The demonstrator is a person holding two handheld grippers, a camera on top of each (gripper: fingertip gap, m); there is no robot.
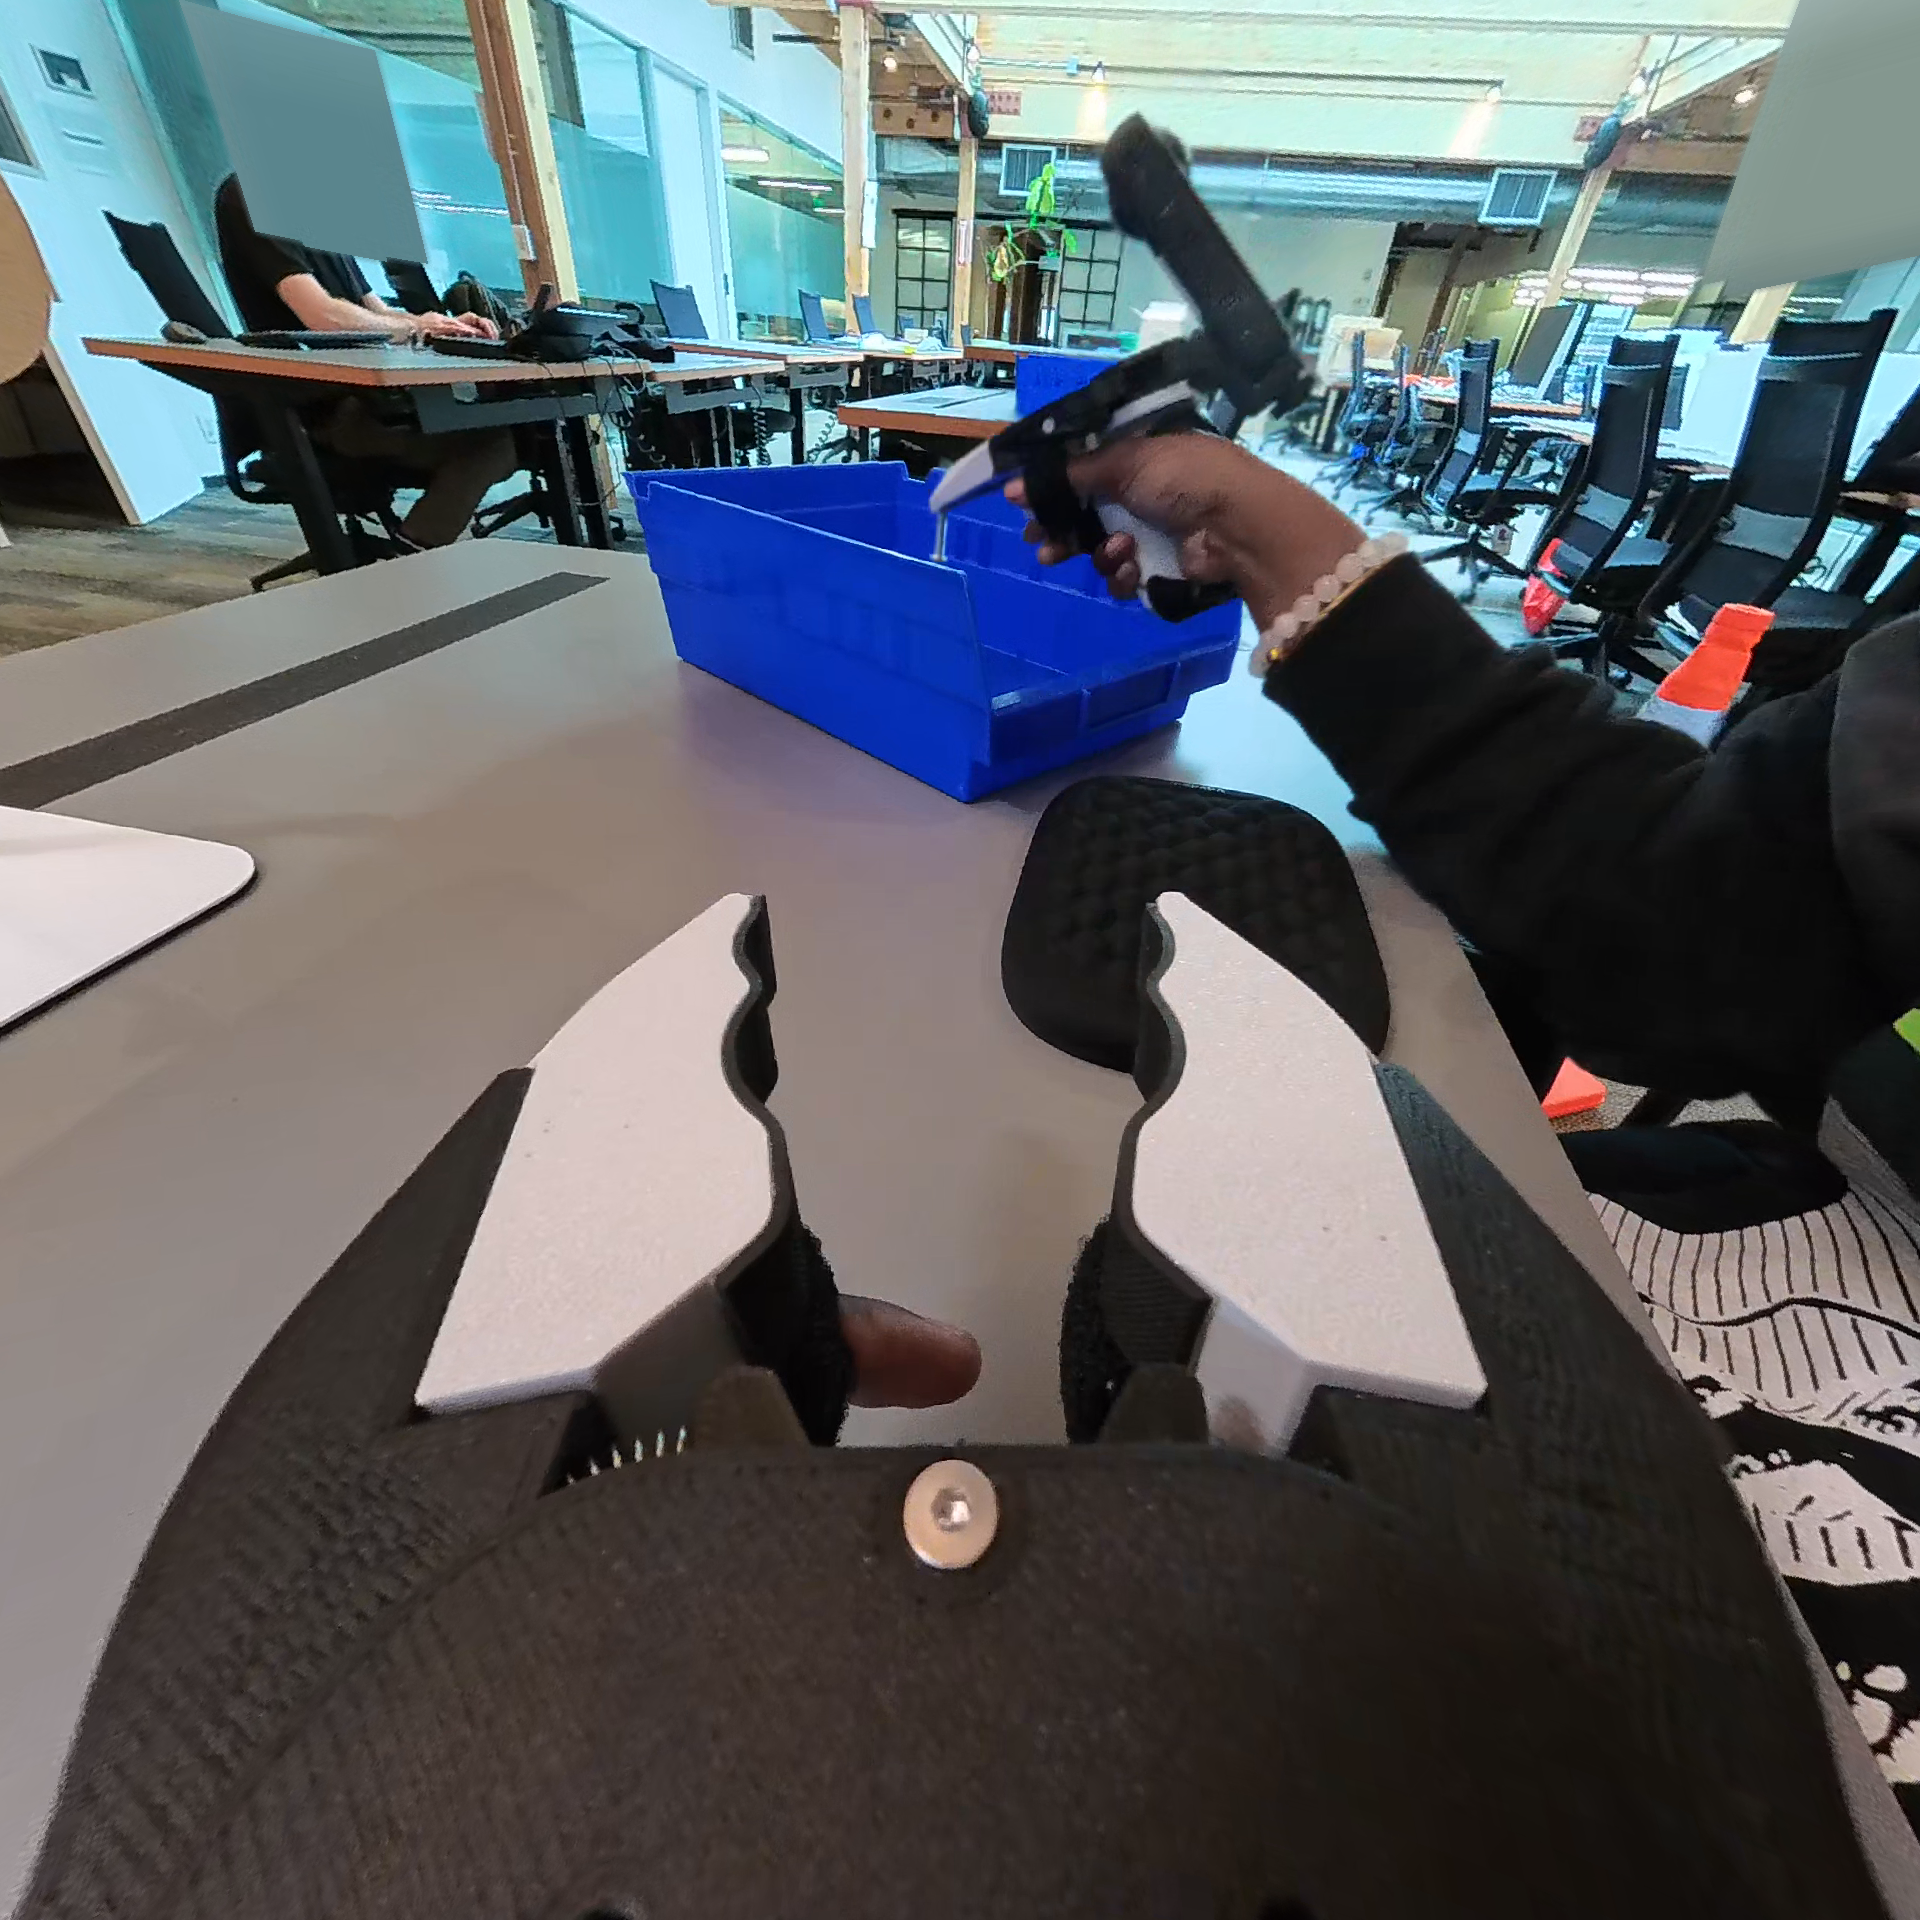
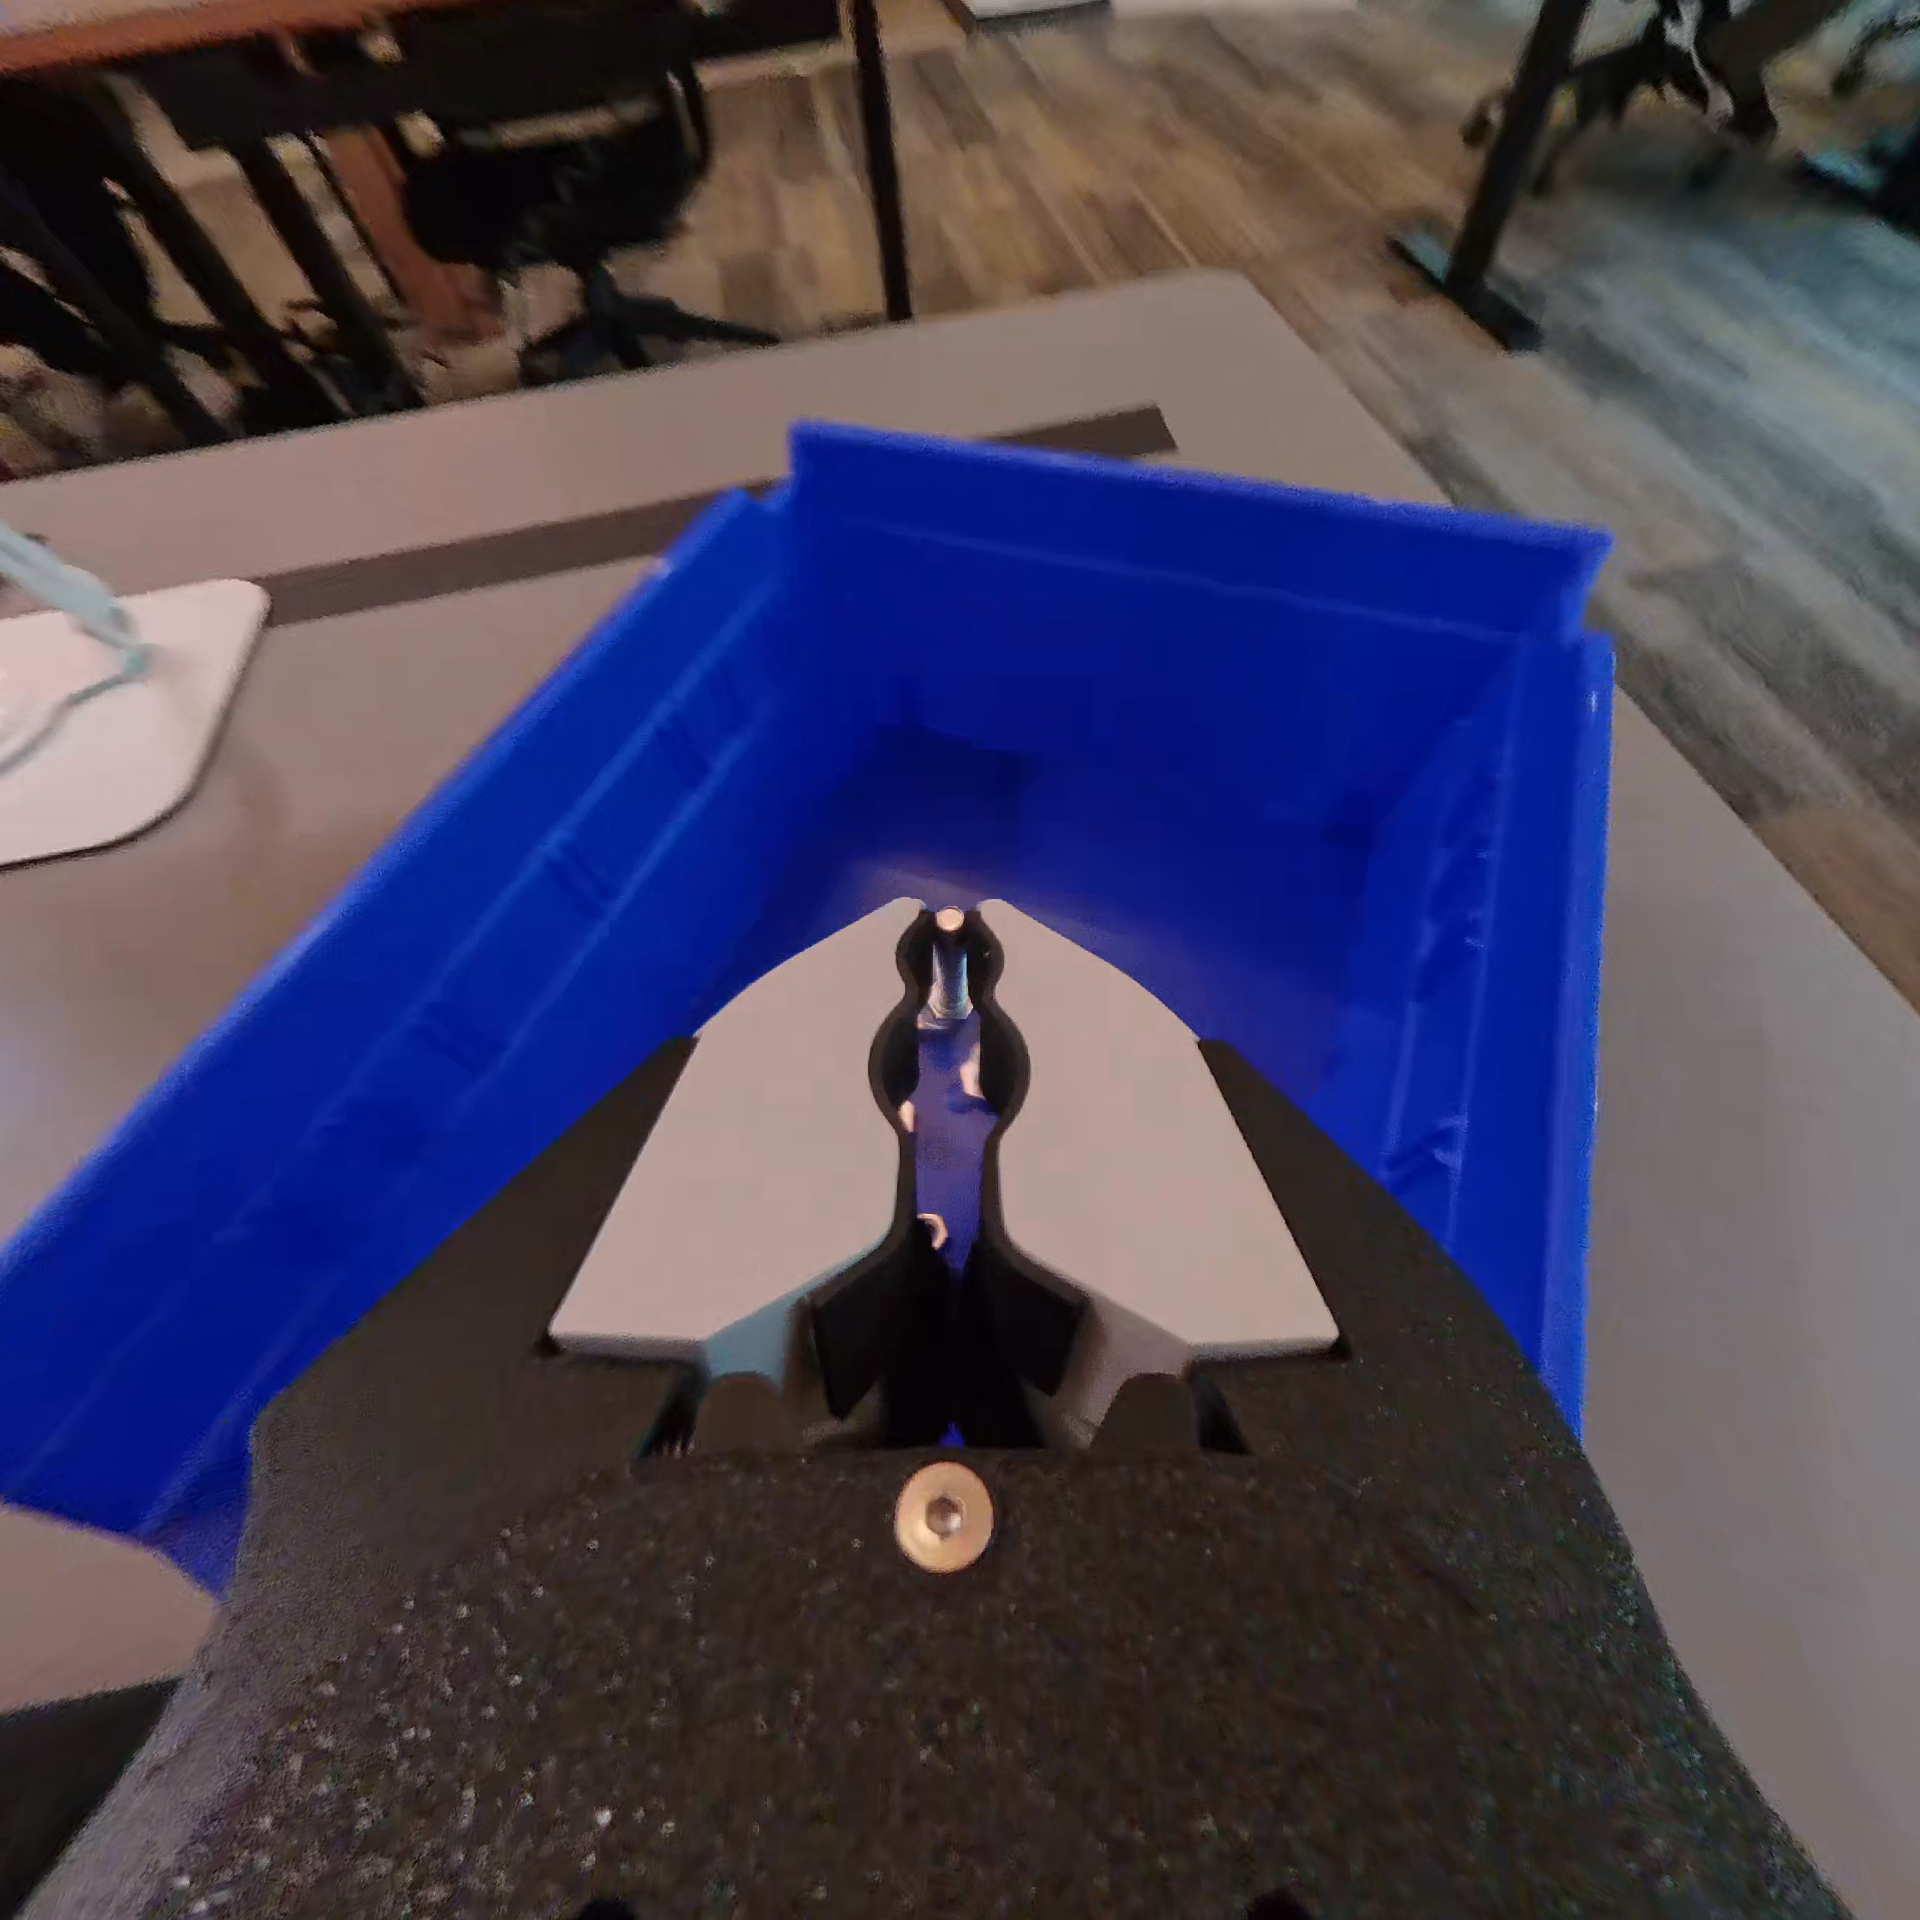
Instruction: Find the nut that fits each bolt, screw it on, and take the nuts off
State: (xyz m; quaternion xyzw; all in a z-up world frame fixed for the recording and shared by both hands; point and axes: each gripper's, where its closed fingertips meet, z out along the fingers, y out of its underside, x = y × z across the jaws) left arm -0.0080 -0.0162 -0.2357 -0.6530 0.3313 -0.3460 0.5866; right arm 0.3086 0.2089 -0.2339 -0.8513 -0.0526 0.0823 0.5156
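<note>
One bolt (image 2: 950, 971), pinched by the right hand-held gripper (image 2: 952, 914), hangs over the blue bin (image 2: 1143, 665).

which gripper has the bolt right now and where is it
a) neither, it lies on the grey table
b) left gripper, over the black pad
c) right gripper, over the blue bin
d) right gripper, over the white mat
c: the right gripper is shut on the bolt at its fingertips above the blue bin, while the left gripper stands open and empty over the grey table.
</note>
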